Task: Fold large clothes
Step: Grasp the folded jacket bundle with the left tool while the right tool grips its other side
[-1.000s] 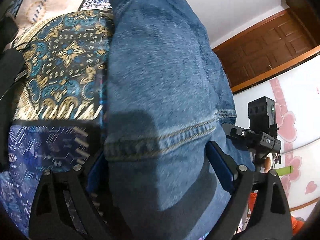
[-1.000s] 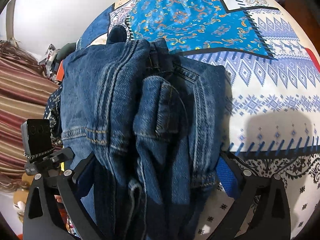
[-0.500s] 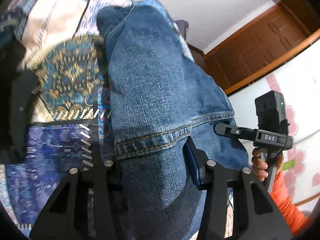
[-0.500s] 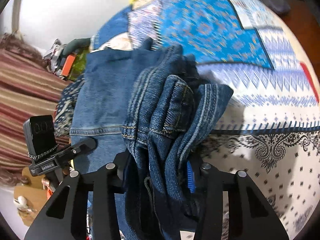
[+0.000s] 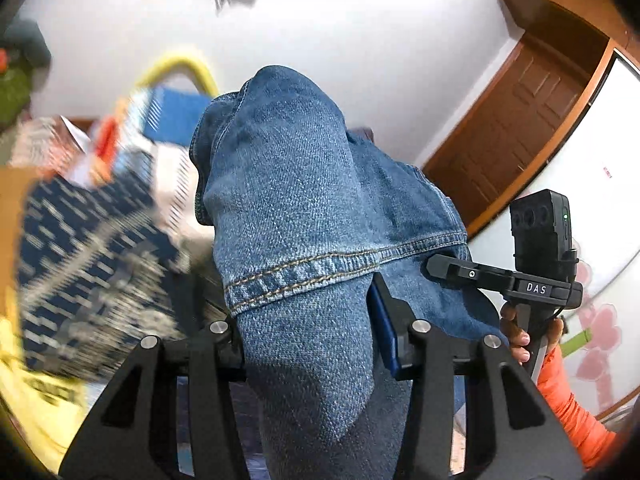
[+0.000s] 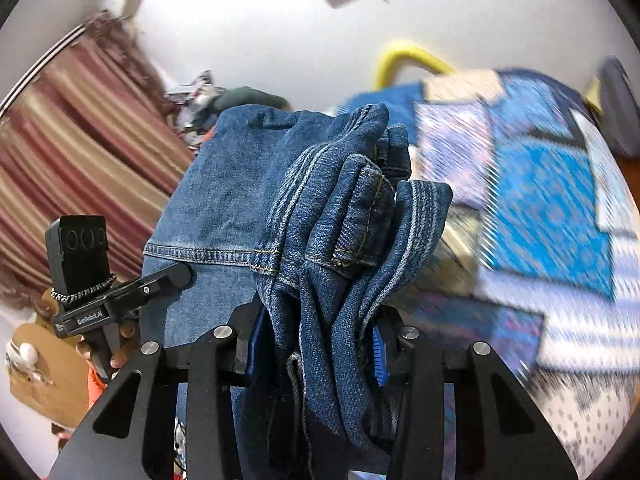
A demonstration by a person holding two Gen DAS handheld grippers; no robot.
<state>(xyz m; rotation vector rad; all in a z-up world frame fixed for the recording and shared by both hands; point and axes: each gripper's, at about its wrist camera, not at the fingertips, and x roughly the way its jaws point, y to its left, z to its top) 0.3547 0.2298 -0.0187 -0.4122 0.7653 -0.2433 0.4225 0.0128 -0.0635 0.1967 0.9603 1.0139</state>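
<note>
A pair of blue denim jeans (image 5: 288, 200) is held up in the air between both grippers. My left gripper (image 5: 308, 328) is shut on a smooth folded part with a stitched hem. My right gripper (image 6: 320, 344) is shut on a bunched part of the jeans (image 6: 340, 220) with seams and a belt loop. The cloth drapes over both sets of fingers and hides the fingertips. The right gripper's body (image 5: 532, 280) shows in the left wrist view, the left gripper's body (image 6: 84, 276) in the right wrist view.
A bed with a blue patterned quilt (image 6: 540, 208) lies below and ahead, also in the left wrist view (image 5: 92, 248). A yellow curved bar (image 6: 404, 56) stands by the white wall. Striped curtains (image 6: 72, 152) hang on the left, a wooden door (image 5: 528, 120) on the right.
Both grippers have closed tighter on the jeans and lifted them off the bed. The views have tilted up towards the wall, and the quilt is blurred by the motion.
</note>
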